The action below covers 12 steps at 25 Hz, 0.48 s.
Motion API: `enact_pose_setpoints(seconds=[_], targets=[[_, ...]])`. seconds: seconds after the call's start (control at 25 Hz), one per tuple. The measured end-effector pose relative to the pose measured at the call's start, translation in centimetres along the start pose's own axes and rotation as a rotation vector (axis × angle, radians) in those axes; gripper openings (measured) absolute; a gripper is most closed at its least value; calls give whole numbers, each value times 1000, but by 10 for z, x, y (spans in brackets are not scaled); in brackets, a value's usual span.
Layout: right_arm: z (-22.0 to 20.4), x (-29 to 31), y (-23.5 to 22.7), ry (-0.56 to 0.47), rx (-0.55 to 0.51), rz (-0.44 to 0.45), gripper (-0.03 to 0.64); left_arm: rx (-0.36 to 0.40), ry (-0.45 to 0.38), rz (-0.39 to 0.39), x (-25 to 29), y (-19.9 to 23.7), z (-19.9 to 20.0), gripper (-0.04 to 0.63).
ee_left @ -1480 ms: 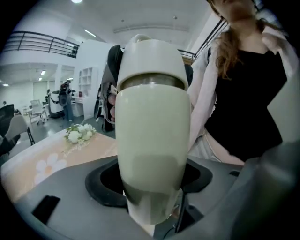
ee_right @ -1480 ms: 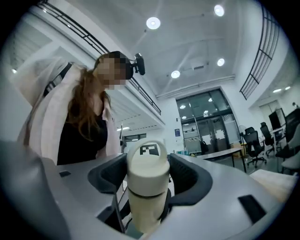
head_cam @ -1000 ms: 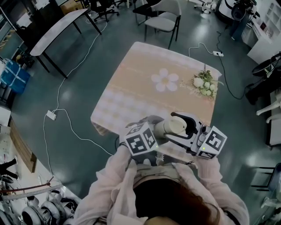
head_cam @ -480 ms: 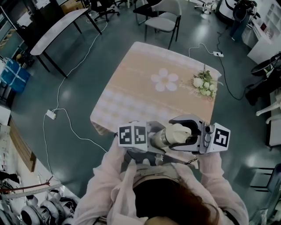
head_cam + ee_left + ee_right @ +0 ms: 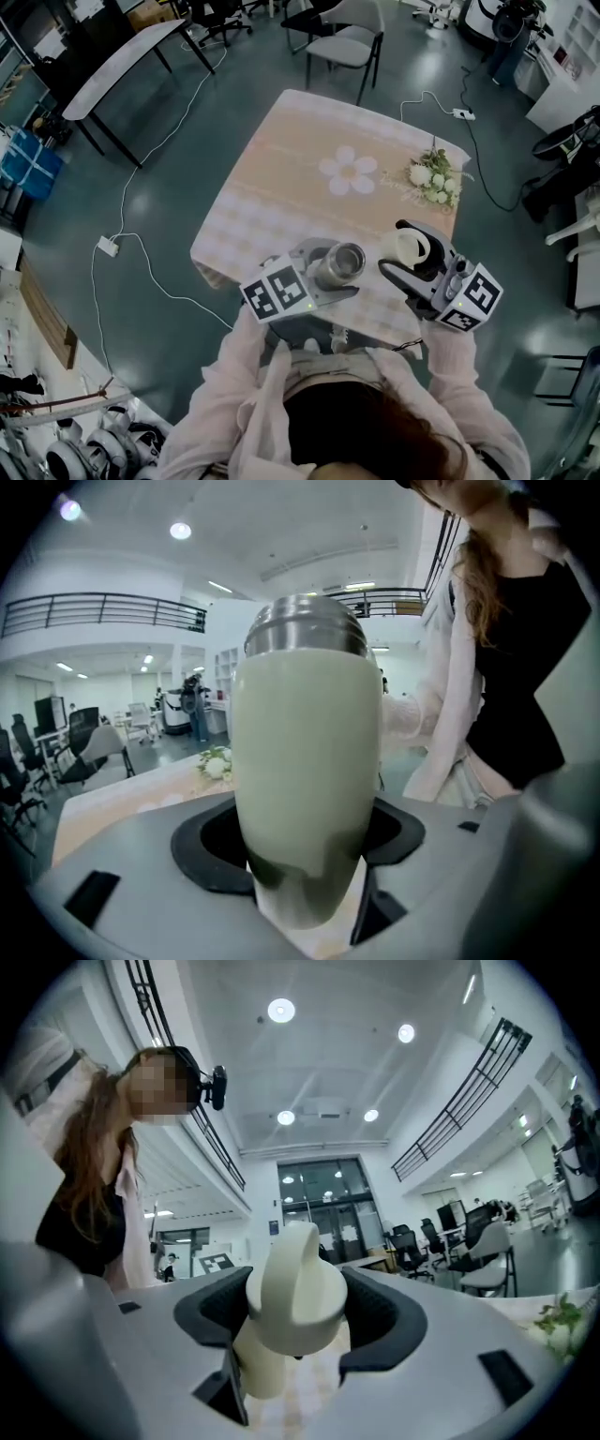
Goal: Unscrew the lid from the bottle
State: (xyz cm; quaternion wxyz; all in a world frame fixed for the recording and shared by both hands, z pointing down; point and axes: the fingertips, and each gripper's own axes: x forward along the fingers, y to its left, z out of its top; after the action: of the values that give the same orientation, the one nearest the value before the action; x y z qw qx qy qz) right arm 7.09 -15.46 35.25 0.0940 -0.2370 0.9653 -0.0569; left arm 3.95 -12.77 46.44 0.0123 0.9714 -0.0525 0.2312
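The lid (image 5: 410, 248), joined to the bottle (image 5: 339, 264) a moment ago, now sits clear beside it; right gripper (image 5: 295, 1330) fingers pinch the lid, left gripper (image 5: 305, 846) fingers clamp the bottle over the tabletop (image 5: 309, 150) edge; unscrewing looks finished.

Left claw (image 5: 336, 269) clamps bottle (image 5: 305, 789); right claw (image 5: 411, 253) clamps lid (image 5: 295, 1293); claws apart.

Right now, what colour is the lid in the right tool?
Cream white, plain with no pattern. The lid shows best in the right gripper view.
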Motion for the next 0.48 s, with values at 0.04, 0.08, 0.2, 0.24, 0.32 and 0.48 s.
enact_pose_setpoints(seconds=[0.04,0.08,0.2,0.24,0.32,0.48], targets=[[-7,-2,-7,27,3,-45,310,-1,-15,39,-1,6,2,316],[-16,-4,-14,59,6,-89,309,-2,-31,76,-1,11,2,316],[-46,-8,-29,171,1,-203,308,-19,-62,168,-2,23,2,316],[-55,-9,-31,201,2,-228,308,-21,-69,197,-2,25,2,316],[-69,-10,-33,233,17,-257,308,-25,-87,249,-2,29,3,316],[-90,-12,-35,260,56,-297,308,-45,-115,310,-1,33,0,316]])
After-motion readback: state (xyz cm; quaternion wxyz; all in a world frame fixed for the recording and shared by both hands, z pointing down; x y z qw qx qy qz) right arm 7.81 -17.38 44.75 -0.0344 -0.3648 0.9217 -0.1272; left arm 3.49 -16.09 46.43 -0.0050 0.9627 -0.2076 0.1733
